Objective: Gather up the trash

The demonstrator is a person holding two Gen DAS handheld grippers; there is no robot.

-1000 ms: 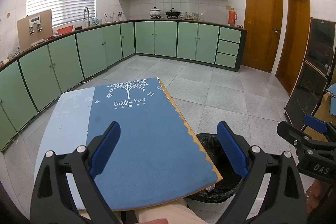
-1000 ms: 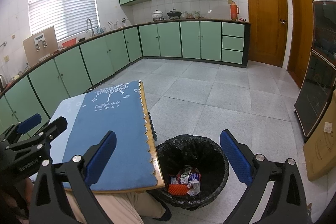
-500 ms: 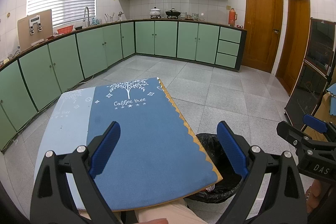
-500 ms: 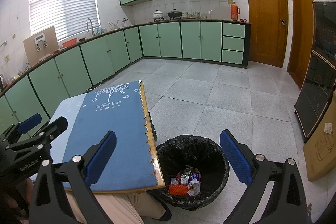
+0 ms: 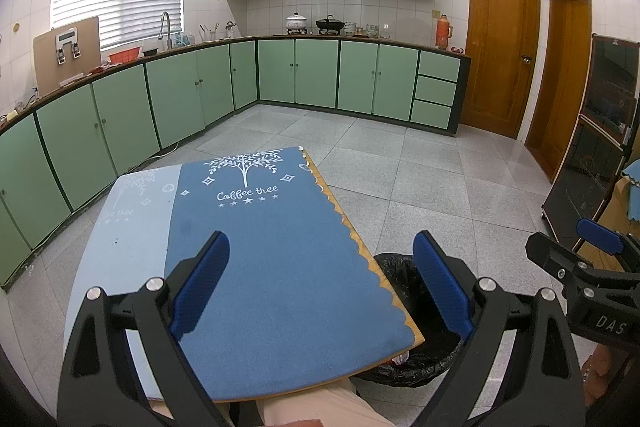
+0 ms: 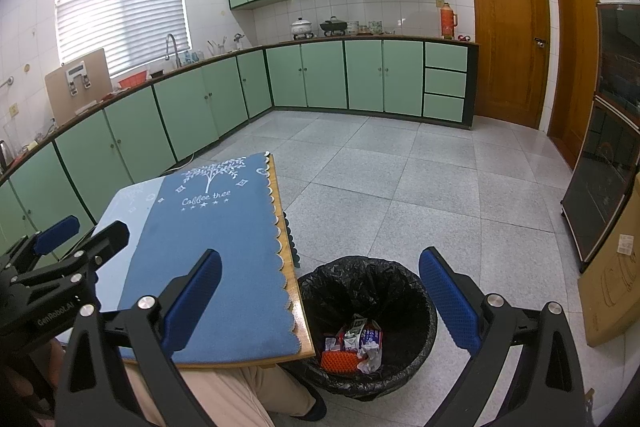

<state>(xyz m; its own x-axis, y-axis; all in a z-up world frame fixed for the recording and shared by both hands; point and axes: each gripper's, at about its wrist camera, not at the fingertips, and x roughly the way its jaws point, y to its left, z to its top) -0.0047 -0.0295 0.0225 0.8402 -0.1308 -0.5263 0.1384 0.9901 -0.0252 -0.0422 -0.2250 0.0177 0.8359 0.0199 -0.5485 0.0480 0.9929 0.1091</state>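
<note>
Trash (image 6: 354,345) lies in the black-lined bin (image 6: 416,291) at six o'clock, beside the tabletop (image 6: 224,239). Both the left tool (image 5: 320,287) and right tool (image 6: 320,303) gape wide, empty. Risk: knocking the bin's rim could tip it.

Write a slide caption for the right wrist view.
Open right tool above a black-lined trash bin holding wrappers, beside a blue-clothed table.
</note>
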